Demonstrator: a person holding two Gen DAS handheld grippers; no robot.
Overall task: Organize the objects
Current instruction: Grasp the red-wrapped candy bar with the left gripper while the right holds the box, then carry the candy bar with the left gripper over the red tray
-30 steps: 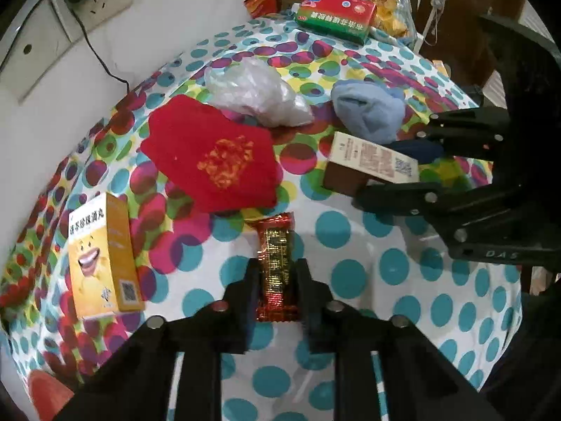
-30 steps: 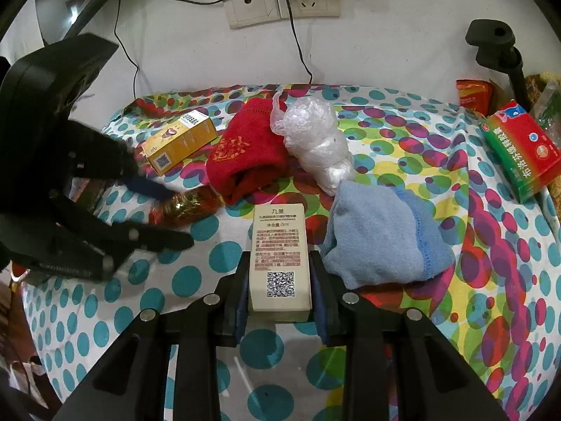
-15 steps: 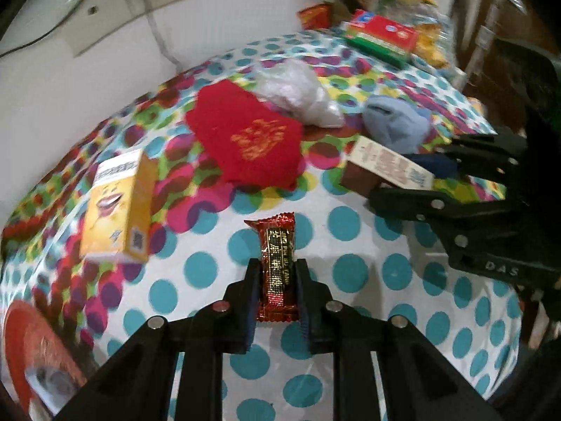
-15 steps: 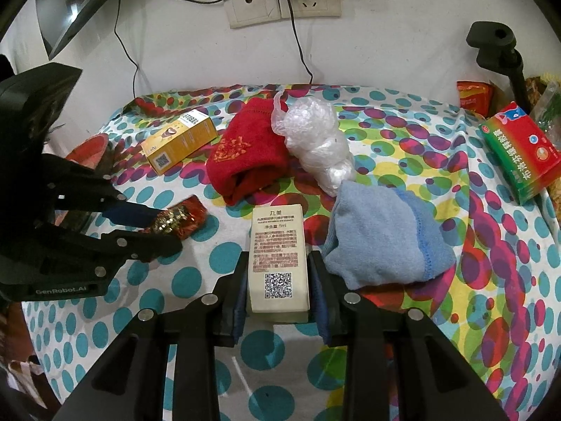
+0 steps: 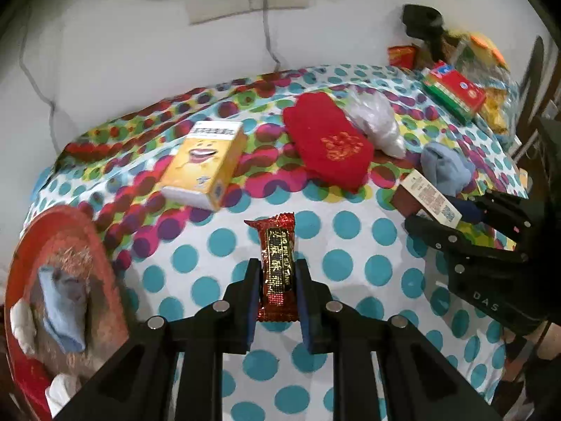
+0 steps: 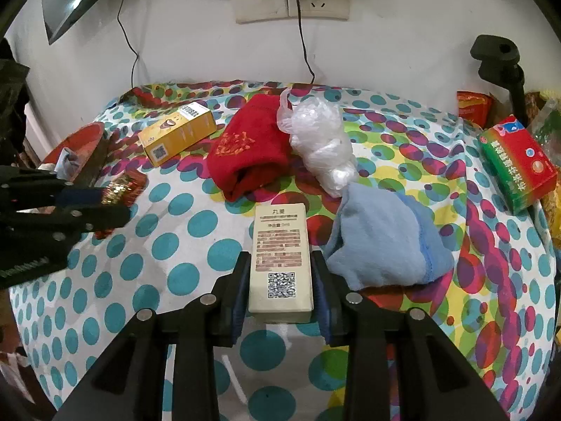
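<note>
The left gripper [image 5: 277, 280], fingers pinching a candy bar [image 5: 276, 266], has lifted toward the red bin [image 5: 21, 266]; the right gripper [image 6: 280, 280] stays clamped on the cream box [image 6: 280, 256].

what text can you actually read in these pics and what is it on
"DAS": on the black body of the right tongs, seen from the left wrist.
Gold lettering on the red candy wrapper: too blurred to read.
Print and QR code on the beige box: too small.
Yellow box and red-green box: unreadable.
</note>
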